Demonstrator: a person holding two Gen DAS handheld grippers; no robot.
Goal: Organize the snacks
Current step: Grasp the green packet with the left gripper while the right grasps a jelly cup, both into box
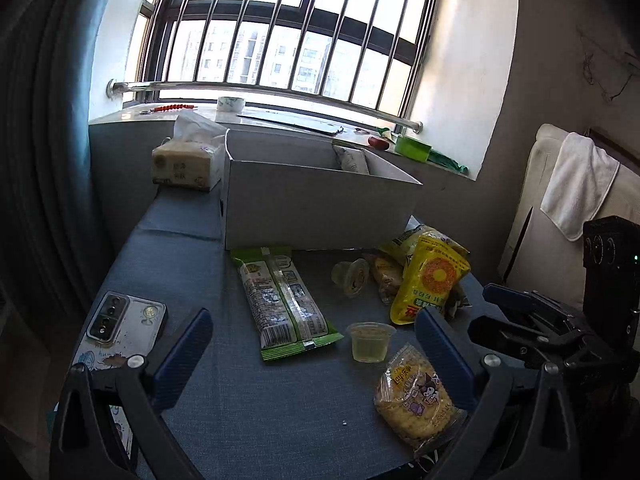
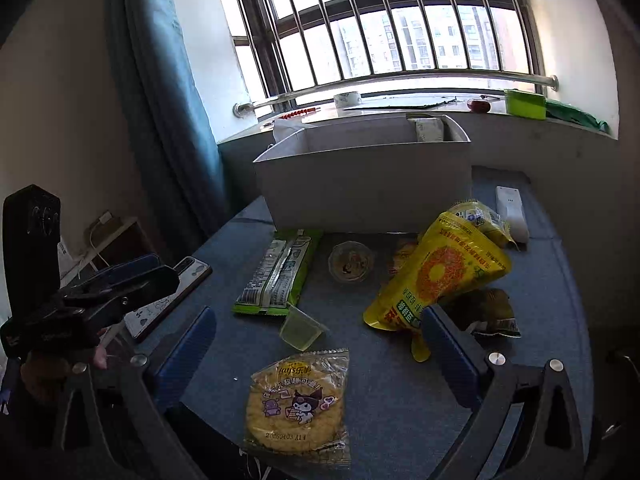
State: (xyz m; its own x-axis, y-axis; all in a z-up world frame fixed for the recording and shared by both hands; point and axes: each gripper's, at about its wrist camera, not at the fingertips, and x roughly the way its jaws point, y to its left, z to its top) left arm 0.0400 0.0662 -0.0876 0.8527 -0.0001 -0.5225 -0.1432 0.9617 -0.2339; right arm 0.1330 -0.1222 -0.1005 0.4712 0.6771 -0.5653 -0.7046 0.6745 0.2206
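While both tongs hover spread wide with nothing between their fingers, the left gripper has the green packet just ahead and the jelly cup toward its right finger. Between the right gripper fingers lies the round cracker pack; the yellow bag touches its right finger. Beyond both stands the white box, 1 packet inside. Bare blue cloth lies under the left fingers, near the table's front edge.

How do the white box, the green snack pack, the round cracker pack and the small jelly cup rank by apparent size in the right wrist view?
1. white box
2. round cracker pack and green snack pack: similar; the cracker pack is nearer, so unsure
3. jelly cup
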